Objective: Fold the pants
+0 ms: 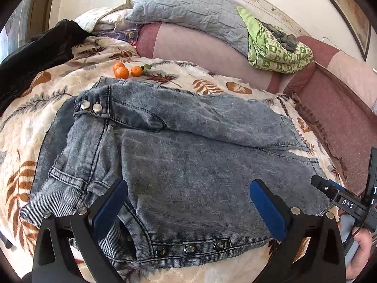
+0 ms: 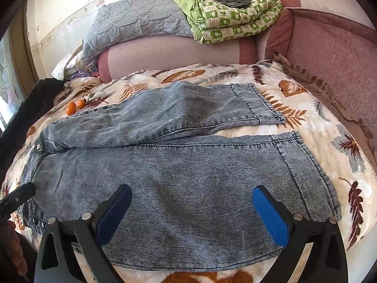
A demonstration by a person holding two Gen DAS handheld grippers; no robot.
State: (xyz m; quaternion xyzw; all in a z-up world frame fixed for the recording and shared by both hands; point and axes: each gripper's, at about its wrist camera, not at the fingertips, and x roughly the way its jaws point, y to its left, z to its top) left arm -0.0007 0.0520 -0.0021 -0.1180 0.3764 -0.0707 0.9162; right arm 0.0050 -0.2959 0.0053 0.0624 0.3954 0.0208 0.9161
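The pants point(image 1: 188, 155), of grey-blue washed denim, are laid flat on a leaf-patterned blanket point(image 1: 35, 108) and are shown directly ahead of and beneath both claws. The left gripper point(image 1: 188, 207) is held with its blue-padded fingers point(image 1: 110, 210) spread wide; nothing is pinched between them. It is positioned above the waist end of the garment, so that the near edge with three dark studs point(image 1: 190, 248) lies just below the gap between the fingers, and the waistband with two metal buttons point(image 1: 90, 106) is seen ahead and to the left. The right gripper point(image 2: 192, 212) is likewise spread apart and empty, and is poised over the nearer leg, whose hem point(image 2: 306, 172) is seen ahead and to the right. The farther leg point(image 2: 176, 115) is angled away beyond it, its cuff resting apart from the nearer one with blanket visible between them. In the left wrist view the right gripper's tip appears at the right edge, beside the person's hand point(image 1: 360, 254).

No container is pictured. Three tangerines point(image 1: 124, 70) rest on the blanket beyond the waistband, well apart from the claws. Farther back, a grey quilted pillow point(image 2: 141, 26) and a folded green quilt point(image 2: 235, 21) are stacked on a pink bolster point(image 2: 165, 54). A dark garment point(image 1: 30, 59) is heaped far to the left.
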